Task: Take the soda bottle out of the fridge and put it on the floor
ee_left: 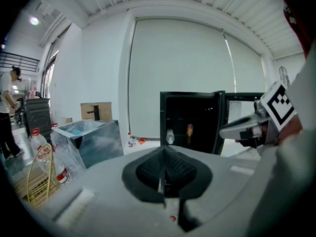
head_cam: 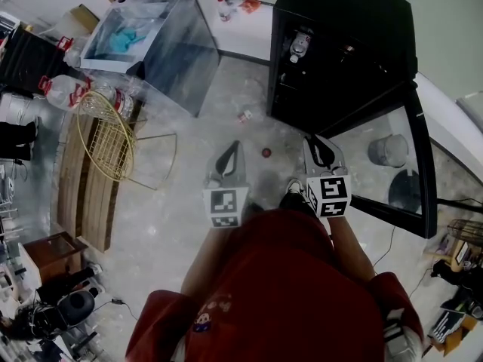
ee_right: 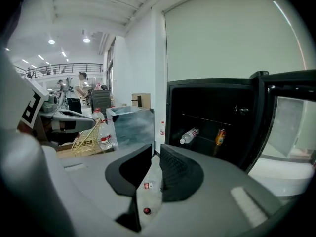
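Grey concrete floor (head_cam: 189, 225) underfoot, white walls and a broad pale blind behind. Ahead at upper right, one black fridge (head_cam: 339, 51), with its glass-paned door (head_cam: 411, 157) swung wide open. Inside, on a shelf: one soda bottle (ee_right: 189, 136), clear, lying on its side with the neck toward the open front, and one orange can (ee_right: 220, 137) upright just to its right, not touching it. Two grippers low over the floor, side by side, both aimed at the fridge and well short of it. On the left gripper (ee_left: 163, 154), jaws pressed together with nothing between them. On the right gripper (ee_right: 155, 152), jaws a narrow gap apart, grasping nothing, with bare floor showing through the gap. Lying on the way to the fridge: one small red cap (head_cam: 266, 152) just ahead of the jaws and one small white-and-red scrap (head_cam: 245, 115) nearer the fridge. Off to the left, well clear of that path: one shiny box-shaped tank (head_cam: 162, 44) with something teal inside, one cardboard box (ee_left: 96, 111) behind it, one gold wire basket (head_cam: 106, 138) by a slatted wooden platform (head_cam: 79, 194), and two big water bottles (head_cam: 64, 90) with red labels. By the far wall, one small bottle (head_cam: 223, 7). At the far left edge of the left gripper view, one person (ee_left: 7, 107) standing.
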Demonstrator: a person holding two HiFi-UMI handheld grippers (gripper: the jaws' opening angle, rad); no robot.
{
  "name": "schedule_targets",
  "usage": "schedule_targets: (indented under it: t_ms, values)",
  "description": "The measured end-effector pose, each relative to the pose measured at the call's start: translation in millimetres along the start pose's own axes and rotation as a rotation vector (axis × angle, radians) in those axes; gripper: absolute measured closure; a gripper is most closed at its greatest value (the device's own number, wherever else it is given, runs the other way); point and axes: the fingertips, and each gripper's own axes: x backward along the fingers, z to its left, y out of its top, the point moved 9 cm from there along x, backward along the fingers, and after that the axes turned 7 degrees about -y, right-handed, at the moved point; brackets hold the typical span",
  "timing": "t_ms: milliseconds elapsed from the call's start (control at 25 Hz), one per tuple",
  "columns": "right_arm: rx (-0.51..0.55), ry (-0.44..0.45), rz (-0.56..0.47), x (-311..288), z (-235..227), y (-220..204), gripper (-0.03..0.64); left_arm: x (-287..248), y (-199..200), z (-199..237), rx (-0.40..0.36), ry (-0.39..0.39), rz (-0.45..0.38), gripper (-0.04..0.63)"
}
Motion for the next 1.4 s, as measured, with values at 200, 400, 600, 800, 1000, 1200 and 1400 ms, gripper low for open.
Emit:
schedule_targets:
  t_ms: [200, 400, 600, 800, 1000, 1200, 1400]
  values:
    - [-0.012, 0.017, 0.010, -1.1, 0.4, -2.0, 0.615, -2.1, 1.6, -0.6, 0.006, -0.008, 0.003, 0.595]
    - [-0.004, 0.038, 0.017, -3.9, 4.0, -2.9, 0.615, -1.8, 1.8, 0.3, 0.009, -0.009, 0.003, 0.595]
    - [0.007, 0.044, 0.018, -6.5, 5.8, -1.6, 0.615, -1.5, 1.5, 2.4, 0.013, -0.001, -0.007, 0.595]
    - [0.017, 0.053, 0.021, -6.5, 7.0, -0.7, 0.615, 0.1, 2.3, 2.7, 0.011, -0.001, -0.001, 0.595]
    - [0.030, 0.050, 0.020, -7.2, 8.0, -0.6, 0.615, 0.0, 1.8, 3.0, 0.013, -0.001, 0.003, 0.595]
    - [0.031, 0.049, 0.024, -8.1, 8.1, -2.4, 0.615, -0.4, -0.1, 3.6, 0.017, 0.000, 0.004, 0.595]
    - [0.032, 0.036, 0.010, -5.9, 5.8, -1.3, 0.615, -1.5, -0.6, 1.6, 0.038, 0.006, -0.016, 0.595]
